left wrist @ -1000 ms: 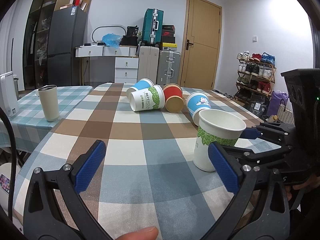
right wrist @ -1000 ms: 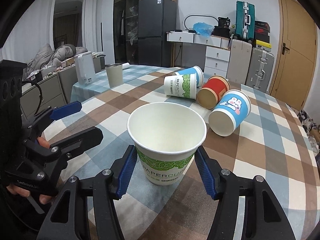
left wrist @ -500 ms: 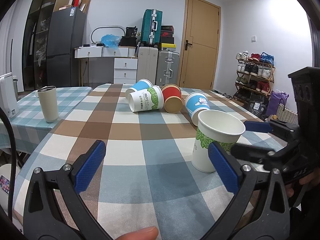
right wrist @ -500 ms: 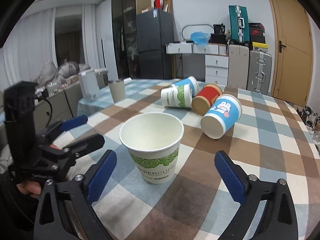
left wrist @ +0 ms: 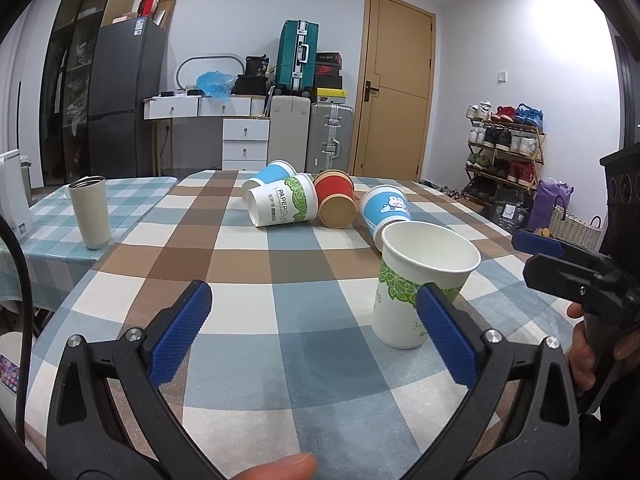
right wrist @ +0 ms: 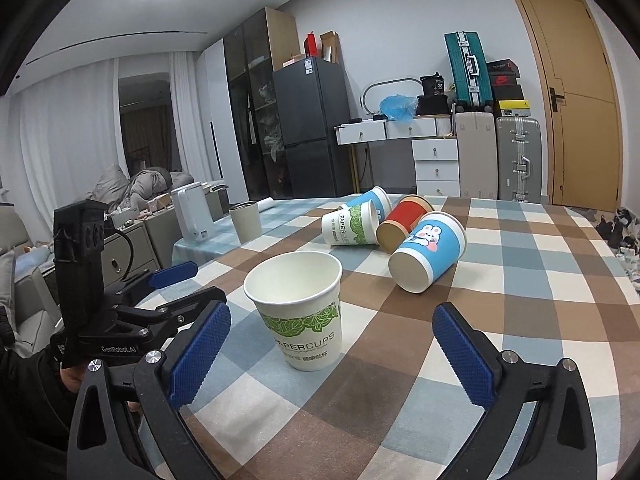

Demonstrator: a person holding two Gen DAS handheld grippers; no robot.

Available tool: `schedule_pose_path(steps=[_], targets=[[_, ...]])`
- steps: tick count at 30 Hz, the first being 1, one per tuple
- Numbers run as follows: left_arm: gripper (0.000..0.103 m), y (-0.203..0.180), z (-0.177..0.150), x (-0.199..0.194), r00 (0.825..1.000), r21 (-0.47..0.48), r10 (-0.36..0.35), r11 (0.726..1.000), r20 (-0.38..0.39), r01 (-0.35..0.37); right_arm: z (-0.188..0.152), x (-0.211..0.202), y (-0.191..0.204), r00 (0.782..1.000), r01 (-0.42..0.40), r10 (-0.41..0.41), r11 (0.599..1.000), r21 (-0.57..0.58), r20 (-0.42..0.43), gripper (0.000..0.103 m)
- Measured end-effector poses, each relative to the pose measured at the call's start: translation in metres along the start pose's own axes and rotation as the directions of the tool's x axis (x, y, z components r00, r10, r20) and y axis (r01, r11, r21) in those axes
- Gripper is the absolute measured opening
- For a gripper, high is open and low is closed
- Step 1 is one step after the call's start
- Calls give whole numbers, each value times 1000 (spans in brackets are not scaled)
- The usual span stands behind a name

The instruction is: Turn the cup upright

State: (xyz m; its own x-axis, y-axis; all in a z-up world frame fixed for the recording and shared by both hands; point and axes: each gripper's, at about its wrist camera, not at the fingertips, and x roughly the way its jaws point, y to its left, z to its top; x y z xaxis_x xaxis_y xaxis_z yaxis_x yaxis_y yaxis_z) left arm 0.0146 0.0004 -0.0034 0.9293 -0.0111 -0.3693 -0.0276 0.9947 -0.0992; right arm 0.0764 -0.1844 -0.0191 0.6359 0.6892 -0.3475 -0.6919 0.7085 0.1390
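A white paper cup with green leaves stands upright on the checked table; it also shows in the left wrist view. Behind it several cups lie on their sides: a blue rabbit cup, a red cup, a white green-leaf cup and a blue cup. My right gripper is open and empty, pulled back from the upright cup. My left gripper is open and empty, left of that cup.
A beige tumbler stands on a side table at the left, next to a white appliance. A fridge, drawers, suitcases, a door and a shoe rack line the room behind.
My right gripper opened and let go of the upright cup, then drew back and rose. The cup stays standing. My left gripper barely moved.
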Motion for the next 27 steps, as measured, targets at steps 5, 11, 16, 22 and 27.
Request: schedule_pose_path(steps=[5,11,16,22,27], targets=[[102,0,-1,0,1000,-4,-1,1000,0,1,-1,-1,1,1000,-5,5,1000,-5,0,103],[102,1,-1,0,1000,-4,-1,1000,0,1,-2,-1,1,1000,-7,7,1000,-3,-1,103],[102,0,-1,0,1000,-3,0,1000,0,0,-2,-1,1,1000,-8,8,1000,-4,-3,103],[102,1,-1,0,1000,-5,-1,1000,0,1,-2,-2,2,1000,-8,8,1000,-4,-3,103],[102,1,-1,0,1000,-4,-1,1000,1,1,-2,-1,1,1000,-7,7,1000,-5,-5,103]])
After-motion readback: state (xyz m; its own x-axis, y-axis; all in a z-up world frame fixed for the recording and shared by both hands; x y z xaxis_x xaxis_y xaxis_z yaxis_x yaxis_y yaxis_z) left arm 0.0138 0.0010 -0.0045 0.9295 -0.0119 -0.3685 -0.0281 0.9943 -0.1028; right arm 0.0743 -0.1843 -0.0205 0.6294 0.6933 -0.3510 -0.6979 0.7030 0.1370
